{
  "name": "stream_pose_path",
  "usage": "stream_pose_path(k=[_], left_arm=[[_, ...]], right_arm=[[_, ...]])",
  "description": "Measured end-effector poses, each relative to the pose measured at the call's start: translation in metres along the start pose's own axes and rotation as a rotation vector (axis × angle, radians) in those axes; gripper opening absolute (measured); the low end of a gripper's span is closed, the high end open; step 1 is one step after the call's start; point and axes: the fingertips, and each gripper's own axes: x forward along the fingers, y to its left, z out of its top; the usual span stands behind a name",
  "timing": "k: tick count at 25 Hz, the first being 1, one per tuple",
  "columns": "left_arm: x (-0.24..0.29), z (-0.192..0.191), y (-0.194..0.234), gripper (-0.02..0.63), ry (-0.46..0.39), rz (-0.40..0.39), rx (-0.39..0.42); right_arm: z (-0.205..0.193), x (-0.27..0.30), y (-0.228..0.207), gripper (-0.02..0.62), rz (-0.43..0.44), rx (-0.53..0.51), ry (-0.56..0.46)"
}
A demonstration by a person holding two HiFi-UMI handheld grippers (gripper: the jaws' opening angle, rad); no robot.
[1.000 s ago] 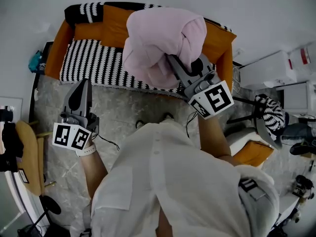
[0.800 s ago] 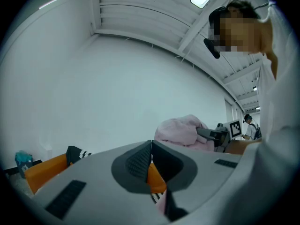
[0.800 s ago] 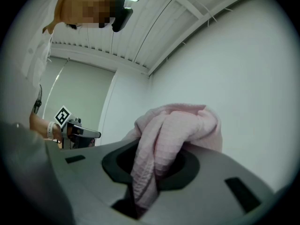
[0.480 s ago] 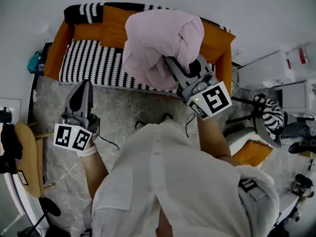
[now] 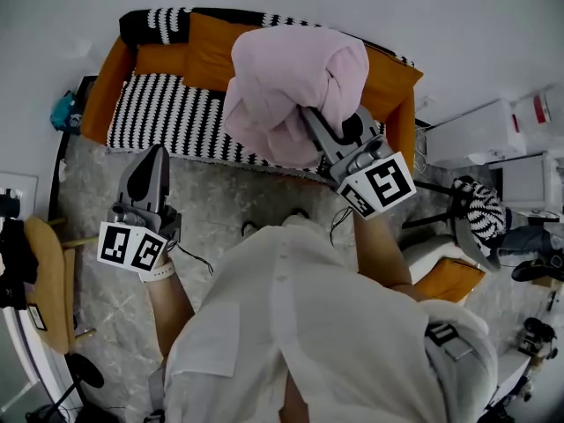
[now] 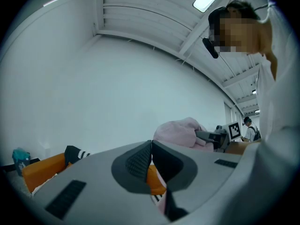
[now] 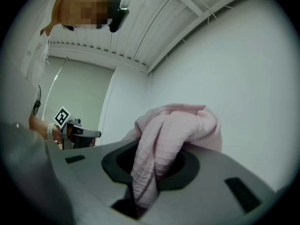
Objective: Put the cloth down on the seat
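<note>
A bunched pink cloth (image 5: 291, 86) hangs in the air over the orange sofa's striped seat (image 5: 176, 113), clamped in my right gripper (image 5: 310, 117). In the right gripper view the pink cloth (image 7: 168, 139) fills the gap between the jaws and spills over them. My left gripper (image 5: 152, 161) is shut with nothing in it, held low to the left over the stone floor in front of the sofa. From the left gripper view its jaws (image 6: 151, 158) meet tip to tip, with the pink cloth (image 6: 180, 130) and the right gripper (image 6: 218, 137) beyond them.
The sofa has orange arms (image 5: 101, 91) and an orange back cushion (image 5: 207, 47). A striped stool (image 5: 480, 205) and white boxes (image 5: 467, 130) stand to the right. A wooden chair (image 5: 48, 280) is at the left. The grey wall lies behind the sofa.
The right gripper and pink cloth have drifted slightly right and up over the sofa. The left gripper has hardly moved.
</note>
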Motion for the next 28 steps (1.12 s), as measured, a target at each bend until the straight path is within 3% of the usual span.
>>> stream_pose_path(k=[7,11,23,28], left_arm=[[0.010,-0.013,0.001,0.018,0.026,-0.027,-0.009],[0.035,-0.014,-0.001,0.018,0.034,-0.047,0.005],[0.219,-0.024,-0.059,0.018,0.032,-0.081,0.069],[0.294,-0.037,-0.087,0.018,0.044,-0.088,0.047]], right_arm=[[-0.014,0.003,-0.003,0.097,-0.003,0.003,0.019],[-0.025,0.005,-0.026,0.097,-0.012,0.014,0.023],[-0.072,0.012,-0.201,0.097,0.020,0.059,0.077],[-0.101,0.011,-0.285,0.097,0.032,0.072,0.114]])
